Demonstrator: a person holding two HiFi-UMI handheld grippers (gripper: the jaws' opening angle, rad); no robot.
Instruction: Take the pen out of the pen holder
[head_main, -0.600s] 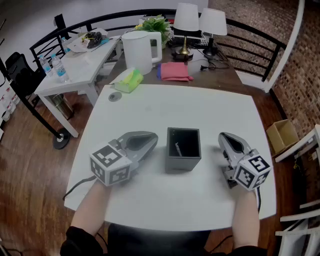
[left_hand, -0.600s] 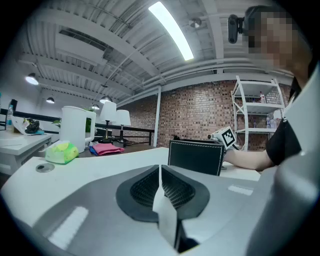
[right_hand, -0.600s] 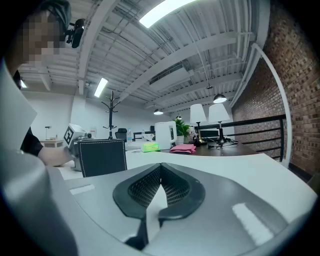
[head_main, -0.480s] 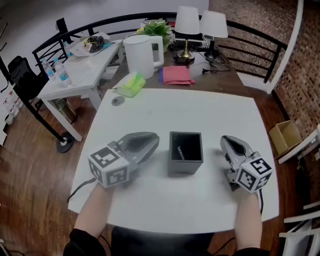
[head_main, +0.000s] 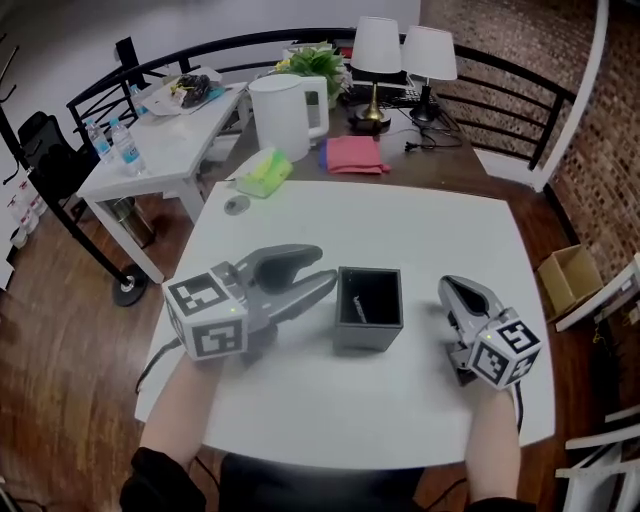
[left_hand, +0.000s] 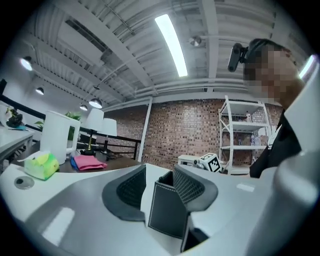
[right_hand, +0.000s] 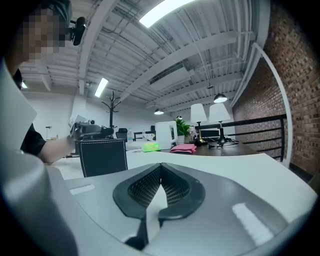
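A dark square pen holder (head_main: 368, 328) stands mid-table, with a pale pen (head_main: 358, 308) leaning inside it. My left gripper (head_main: 328, 271) lies just left of it, jaws open, the tips close to the holder's left wall. In the left gripper view the holder's (left_hand: 167, 212) near corner sits in the gap between the open jaws of that gripper (left_hand: 159, 172); no pad visibly presses on it. My right gripper (head_main: 452, 288) rests on the table right of the holder, apart from it. Its jaws (right_hand: 160, 166) meet at the tip, with nothing between them, and the holder (right_hand: 102, 156) stands to its left.
Beyond the white table (head_main: 420, 230) are a white kettle (head_main: 280, 112), a pink cloth (head_main: 355, 155), a green pack (head_main: 262, 172), two lamps (head_main: 400, 50) and a black railing. A small round disc (head_main: 236, 205) lies at the far left corner. A second white table (head_main: 150, 140) holds bottles.
My left gripper's jaws have opened and it has edged right toward the holder. The right gripper has hardly moved.
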